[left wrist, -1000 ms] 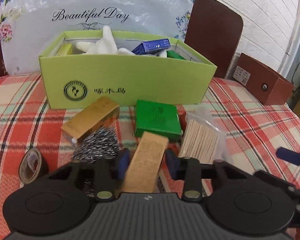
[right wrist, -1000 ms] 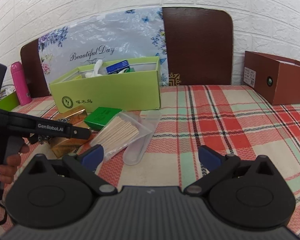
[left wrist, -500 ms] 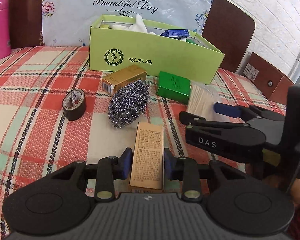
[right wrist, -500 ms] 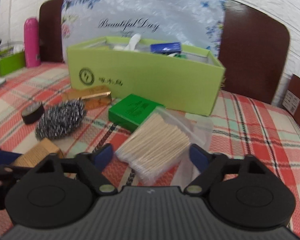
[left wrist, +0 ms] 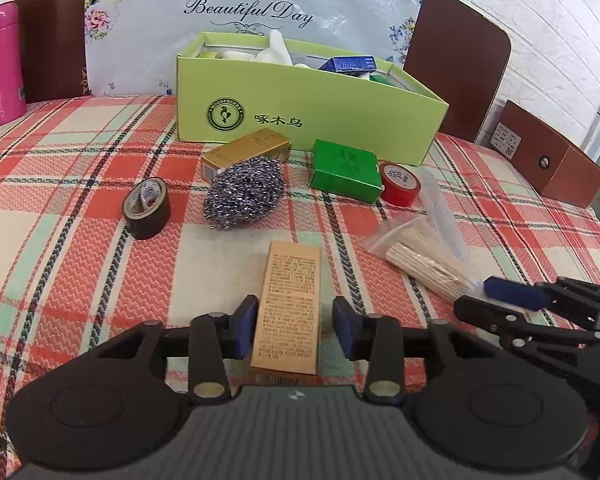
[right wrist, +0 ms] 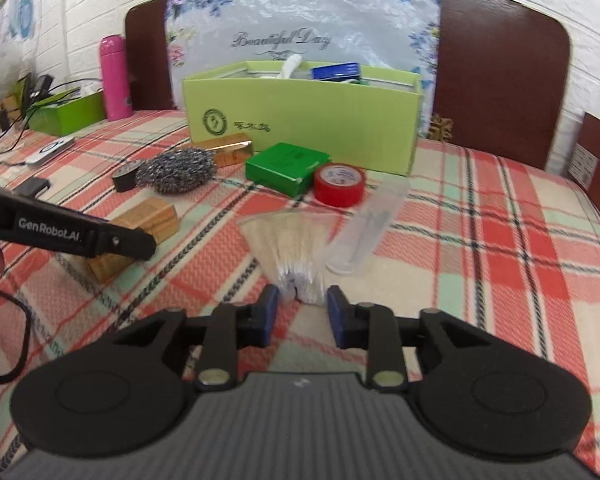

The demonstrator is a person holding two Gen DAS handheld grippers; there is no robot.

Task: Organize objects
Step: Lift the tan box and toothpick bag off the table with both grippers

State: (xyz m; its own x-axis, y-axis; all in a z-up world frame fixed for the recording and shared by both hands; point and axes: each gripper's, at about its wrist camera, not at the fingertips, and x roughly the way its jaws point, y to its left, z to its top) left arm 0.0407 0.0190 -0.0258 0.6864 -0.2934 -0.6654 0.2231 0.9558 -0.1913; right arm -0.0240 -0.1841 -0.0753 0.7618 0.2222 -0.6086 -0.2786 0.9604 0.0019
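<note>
A tan box (left wrist: 288,304) lies on the plaid cloth between the fingers of my left gripper (left wrist: 294,326); a small gap shows at each side, so the jaws stand open around it. It also shows in the right wrist view (right wrist: 140,232). My right gripper (right wrist: 302,312) is closed on the near end of a clear bag of cotton swabs (right wrist: 296,244), which also shows in the left wrist view (left wrist: 420,256). The light green storage box (left wrist: 300,108) stands at the back with several items inside.
On the cloth lie a gold box (left wrist: 246,152), a steel scourer (left wrist: 242,194), a black tape roll (left wrist: 146,208), a green box (left wrist: 346,170), a red tape roll (left wrist: 400,178) and a clear plastic case (right wrist: 366,228). A pink bottle (left wrist: 4,64) stands far left, a brown box (left wrist: 548,156) far right.
My left gripper drew back with the tan box, set it on the cloth and opened a little. My right gripper came in and closed on the swab bag, uncovering the red tape roll.
</note>
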